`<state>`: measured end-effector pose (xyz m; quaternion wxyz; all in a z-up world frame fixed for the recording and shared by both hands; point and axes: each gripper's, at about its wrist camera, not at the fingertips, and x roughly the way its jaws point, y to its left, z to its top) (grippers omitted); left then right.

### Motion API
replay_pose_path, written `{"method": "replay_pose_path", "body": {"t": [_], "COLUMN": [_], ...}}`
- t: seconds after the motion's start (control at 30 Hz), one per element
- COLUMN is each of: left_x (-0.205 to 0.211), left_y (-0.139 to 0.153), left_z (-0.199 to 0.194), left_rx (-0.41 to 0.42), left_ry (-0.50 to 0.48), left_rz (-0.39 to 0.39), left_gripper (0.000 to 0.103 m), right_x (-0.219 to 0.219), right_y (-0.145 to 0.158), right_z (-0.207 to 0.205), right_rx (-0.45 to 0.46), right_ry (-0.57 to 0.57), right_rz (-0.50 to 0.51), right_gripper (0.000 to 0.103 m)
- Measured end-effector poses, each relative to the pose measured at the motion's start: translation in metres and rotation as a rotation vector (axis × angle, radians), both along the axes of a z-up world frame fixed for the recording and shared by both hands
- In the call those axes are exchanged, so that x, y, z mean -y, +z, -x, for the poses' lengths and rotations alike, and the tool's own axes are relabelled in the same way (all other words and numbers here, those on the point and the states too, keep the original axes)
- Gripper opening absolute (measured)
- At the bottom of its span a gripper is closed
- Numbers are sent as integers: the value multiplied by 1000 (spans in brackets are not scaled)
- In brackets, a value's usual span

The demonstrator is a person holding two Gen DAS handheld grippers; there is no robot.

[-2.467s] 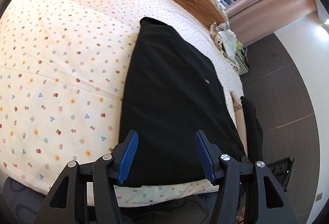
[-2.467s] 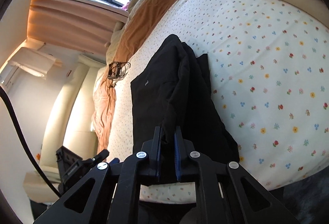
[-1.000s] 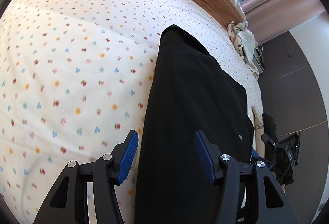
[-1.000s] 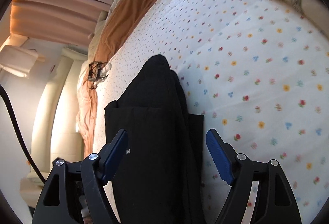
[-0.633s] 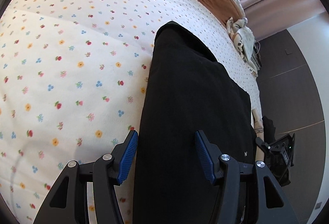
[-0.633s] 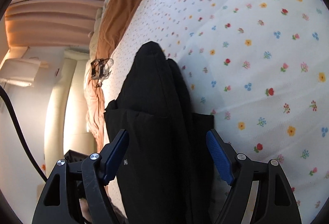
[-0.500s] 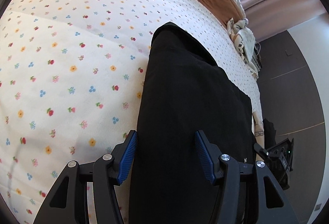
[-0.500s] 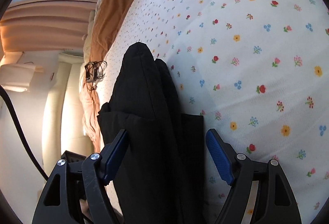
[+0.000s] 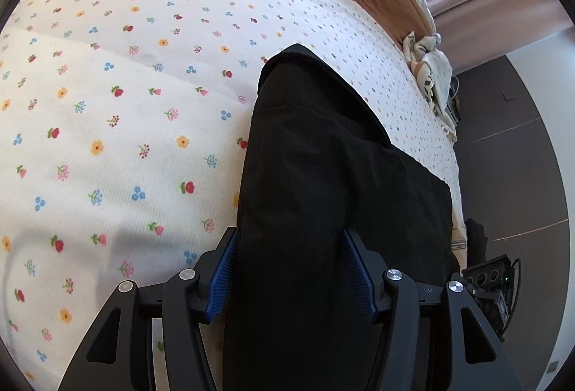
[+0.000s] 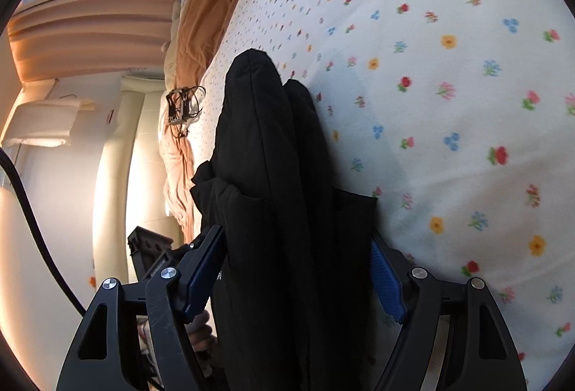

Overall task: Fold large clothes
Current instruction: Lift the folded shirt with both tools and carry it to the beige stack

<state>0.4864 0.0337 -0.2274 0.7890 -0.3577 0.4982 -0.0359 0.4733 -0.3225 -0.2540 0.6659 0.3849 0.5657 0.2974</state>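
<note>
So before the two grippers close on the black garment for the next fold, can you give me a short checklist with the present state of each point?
1. Left gripper open: ok, both blue pads stand apart.
2. Right gripper open: ok, wide gap.
3. Black garment between the left fingers: ok, its left edge lies near the left pad.
4. Garment between the right fingers: ok, the bunched folds fill the gap.
5. Garment lies flat on the flowered sheet: not ok, the right wrist view shows raised ridges and a loose corner on its left side.
6. Pads low enough to catch the cloth: cannot tell from these views.
</note>
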Motion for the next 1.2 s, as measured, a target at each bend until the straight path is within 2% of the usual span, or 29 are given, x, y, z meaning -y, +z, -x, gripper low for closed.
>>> {"method": "replay_pose_path", "body": {"t": [0.07, 0.13, 0.17, 0.2, 0.23, 0.3, 0.37, 0.53, 0.63, 0.93, 1.2], "left_x": [2, 4, 4, 4, 4, 3, 4, 4, 10, 35, 76], "left_y": [2, 6, 8, 11, 13, 23, 35, 73, 97, 158, 213], "left_z": [1, 2, 5, 7, 9, 16, 24, 47, 59, 86, 93], "left_rx": [-4, -3, 4, 10, 18, 45, 76, 156, 197, 306, 380], "left_ry": [9, 20, 24, 29, 33, 33, 28, 11, -10, -69, -140], "left_rz": [-11, -20, -13, -4, 4, 20, 28, 55, 43, 89, 97], "left_gripper": [59, 55, 51, 49, 45, 40, 36, 34, 34, 34, 34], "right_x": [-2, -3, -3, -1, -1, -1, -5, -11, -9, 19, 44], "right_y": [1, -1, -5, -10, -11, -7, 11, 49, 70, 143, 206], "right_z": [0, 0, 1, 2, 3, 6, 15, 39, 53, 97, 133], "right_rx": [6, 8, -6, -25, -27, 2, 75, 217, 264, 400, 526], "right_ry": [4, 5, 4, -7, -19, -36, -40, -53, -75, -115, -126], "right_rz": [-6, -14, -31, -56, -80, -91, -89, -93, -101, -88, -28], "right_gripper": [74, 56, 40, 33, 30, 21, 18, 17, 17, 17, 17]}}
